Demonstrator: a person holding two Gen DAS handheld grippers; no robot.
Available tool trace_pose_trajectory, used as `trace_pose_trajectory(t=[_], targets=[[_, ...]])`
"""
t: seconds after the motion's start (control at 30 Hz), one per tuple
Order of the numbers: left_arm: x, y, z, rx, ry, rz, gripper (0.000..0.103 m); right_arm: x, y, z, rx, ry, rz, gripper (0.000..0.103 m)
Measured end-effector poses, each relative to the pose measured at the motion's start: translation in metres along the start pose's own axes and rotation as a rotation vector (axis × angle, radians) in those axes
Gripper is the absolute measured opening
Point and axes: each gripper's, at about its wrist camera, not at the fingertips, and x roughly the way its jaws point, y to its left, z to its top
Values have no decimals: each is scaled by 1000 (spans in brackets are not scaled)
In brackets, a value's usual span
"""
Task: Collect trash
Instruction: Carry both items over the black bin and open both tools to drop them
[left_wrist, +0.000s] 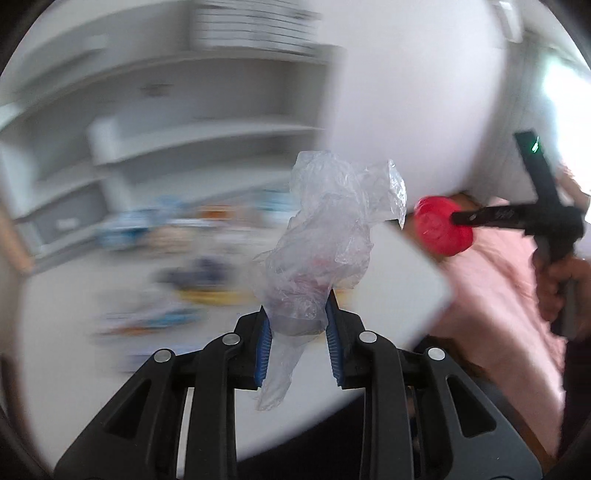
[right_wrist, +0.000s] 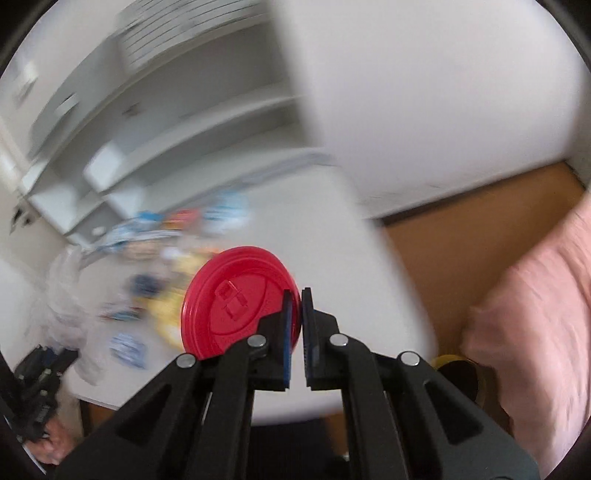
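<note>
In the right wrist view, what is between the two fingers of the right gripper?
The rim of the red cup lid sits between the pads of the right gripper, which is shut on it. Nothing else is there; the right wrist view shows this.

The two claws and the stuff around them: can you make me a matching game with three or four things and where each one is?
Things:
1. crumpled clear plastic bag
2. round red plastic cup lid
3. white table
4. pink cloth

Places:
A. pinched by its edge in the right claw
B. at the right edge of both views
C. squeezed in the left claw
D. under blurry colourful litter

Pairs: 1-C, 2-A, 3-D, 4-B
</note>
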Motion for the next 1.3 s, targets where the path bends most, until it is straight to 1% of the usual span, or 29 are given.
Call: trace_pose_trajectory(t=[0.07, 0.1, 0.17, 0.2, 0.23, 0.33, 0.43, 0.5, 0.53, 0.6, 0.63, 0.67, 0.73, 0.77, 0.83, 0.87, 0.97, 1.0, 1.03, 1.07, 1.1, 1.13, 1.17, 1.2, 1.23, 1.27, 1.3], targets=[[24, -44, -2, 42, 10, -76, 25, -20, -68, -31, 67, -25, -94, 6], [38, -68, -4, 67, 21, -115, 25, -26, -95, -45, 90, -33, -135, 5], [74, -119, -12, 121, 59, -193, 25, -36, -155, -81, 163, -49, -222, 6], [98, -147, -19, 147, 93, -232, 25, -38, -179, -96, 192, -50, -256, 6], [115, -162, -23, 161, 122, -249, 25, -37, -212, -119, 238, -48, -301, 6], [177, -215, -42, 215, 251, -317, 25, -20, -271, -166, 329, -19, -366, 6], [245, -258, -61, 292, 375, -368, 25, 12, -322, -212, 418, 44, -376, 6], [276, -273, -70, 331, 423, -377, 25, 39, -343, -235, 461, 84, -374, 6], [300, -283, -77, 352, 461, -379, 25, 55, -351, -246, 483, 108, -371, 6], [328, -292, -83, 361, 502, -393, 25, 78, -361, -265, 510, 141, -367, 6], [349, -298, -89, 371, 541, -406, 25, 93, -367, -276, 524, 162, -362, 6], [356, -311, -93, 375, 559, -408, 25, 103, -371, -279, 537, 177, -354, 6], [390, -324, -104, 375, 605, -406, 25, 122, -380, -288, 569, 207, -341, 6], [401, -326, -109, 376, 627, -407, 25, 130, -382, -291, 571, 220, -349, 6], [419, -329, -120, 375, 662, -415, 25, 140, -385, -296, 567, 239, -371, 6], [422, -338, -125, 374, 671, -418, 25, 146, -389, -298, 575, 248, -371, 6], [441, -347, -131, 362, 693, -426, 26, 159, -397, -302, 590, 273, -359, 6], [446, -348, -132, 353, 701, -436, 26, 164, -403, -299, 590, 277, -355, 6], [449, -348, -133, 349, 705, -440, 29, 167, -403, -298, 589, 281, -357, 6], [448, -350, -133, 350, 709, -442, 41, 168, -406, -297, 589, 284, -355, 6], [450, -350, -134, 353, 703, -433, 47, 169, -406, -297, 589, 291, -358, 8], [451, -351, -132, 358, 687, -414, 53, 169, -406, -294, 595, 288, -359, 10], [448, -349, -131, 363, 682, -409, 59, 164, -406, -289, 599, 284, -356, 28], [447, -349, -130, 366, 685, -420, 61, 162, -405, -288, 602, 272, -356, 65], [445, -349, -130, 366, 689, -429, 63, 157, -404, -286, 601, 253, -364, 79], [444, -351, -129, 368, 689, -432, 67, 152, -403, -284, 592, 227, -368, 83], [442, -352, -128, 371, 683, -430, 69, 148, -400, -281, 576, 206, -373, 83]])
